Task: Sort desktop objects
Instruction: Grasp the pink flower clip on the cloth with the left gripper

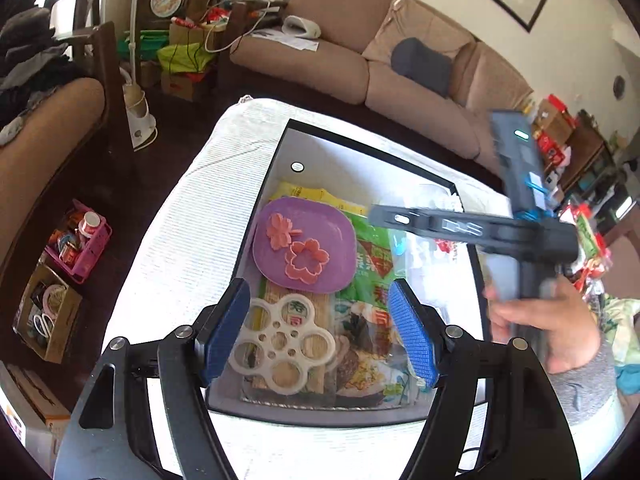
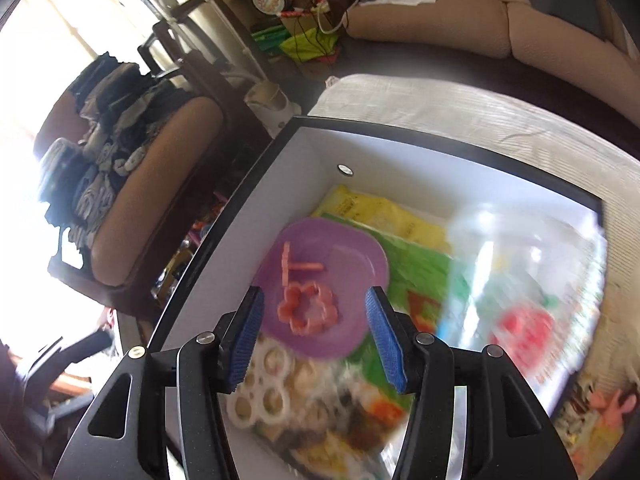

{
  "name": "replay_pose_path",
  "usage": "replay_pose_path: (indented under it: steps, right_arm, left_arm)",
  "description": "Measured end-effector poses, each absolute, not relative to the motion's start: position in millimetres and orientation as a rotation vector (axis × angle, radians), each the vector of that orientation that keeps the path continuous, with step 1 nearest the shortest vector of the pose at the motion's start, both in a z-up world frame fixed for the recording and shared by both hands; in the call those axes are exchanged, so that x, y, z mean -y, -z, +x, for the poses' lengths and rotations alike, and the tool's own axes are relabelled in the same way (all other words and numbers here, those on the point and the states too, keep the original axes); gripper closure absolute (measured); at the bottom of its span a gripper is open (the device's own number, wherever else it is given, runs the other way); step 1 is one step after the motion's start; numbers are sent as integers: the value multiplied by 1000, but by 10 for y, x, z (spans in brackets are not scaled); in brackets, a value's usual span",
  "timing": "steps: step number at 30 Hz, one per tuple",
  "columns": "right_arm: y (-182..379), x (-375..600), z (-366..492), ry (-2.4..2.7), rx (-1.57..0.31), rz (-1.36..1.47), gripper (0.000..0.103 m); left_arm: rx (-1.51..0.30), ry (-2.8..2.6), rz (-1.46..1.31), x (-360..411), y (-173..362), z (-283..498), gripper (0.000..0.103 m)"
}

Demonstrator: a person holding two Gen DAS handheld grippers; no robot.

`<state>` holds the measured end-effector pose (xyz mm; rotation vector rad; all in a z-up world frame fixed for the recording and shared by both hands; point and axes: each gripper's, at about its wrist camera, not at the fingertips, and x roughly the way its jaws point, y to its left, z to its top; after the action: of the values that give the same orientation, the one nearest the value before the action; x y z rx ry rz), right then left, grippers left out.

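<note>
A black-rimmed white box point(image 1: 280, 152) sits on a white cloth-covered table point(image 1: 180, 240). In it lie a purple plate point(image 1: 320, 240) with two pink flower cutters point(image 1: 307, 260), a white flower-shaped ring mould point(image 1: 280, 344) on a bamboo mat, and green and yellow food packets point(image 1: 370, 264). My left gripper point(image 1: 320, 332) is open and empty above the box's near end. My right gripper point(image 2: 314, 340) is open and empty above the plate point(image 2: 352, 248); its body shows in the left wrist view point(image 1: 516, 236), held by a hand. The right wrist view is motion-blurred.
A beige sofa point(image 1: 400, 68) runs behind the table. An armchair with piled clothes point(image 2: 132, 152) stands left. A pink basket point(image 1: 80, 240) and a cardboard box point(image 1: 48, 312) sit on the floor at left. Pink items lie on the table right of the box point(image 2: 608, 408).
</note>
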<state>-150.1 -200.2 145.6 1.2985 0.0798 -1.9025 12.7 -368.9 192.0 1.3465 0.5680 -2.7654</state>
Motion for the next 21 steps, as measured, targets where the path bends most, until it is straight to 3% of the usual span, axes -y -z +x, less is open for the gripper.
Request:
replay_pose_path:
  steps: [6, 10, 13, 18, 21]
  right_arm:
    - [-1807, 847, -905, 2009, -45, 1178, 39]
    - [-1878, -23, -566, 2164, 5, 1133, 28]
    - [-1803, -626, -436, 2220, 138, 1142, 28]
    - [-1628, -1283, -389, 2305, 281, 1163, 28]
    - [-1529, -1605, -428, 2318, 431, 1147, 28]
  left_arm:
    - [-563, 2872, 1246, 3137, -1963, 592, 29]
    - [-477, 2989, 1304, 2358, -1843, 754, 29]
    - [-466, 3046, 1407, 1757, -1653, 751, 29]
    - [-208, 3103, 1441, 914, -1423, 661, 28]
    - [-141, 3131, 1406, 599, -1348, 553, 28]
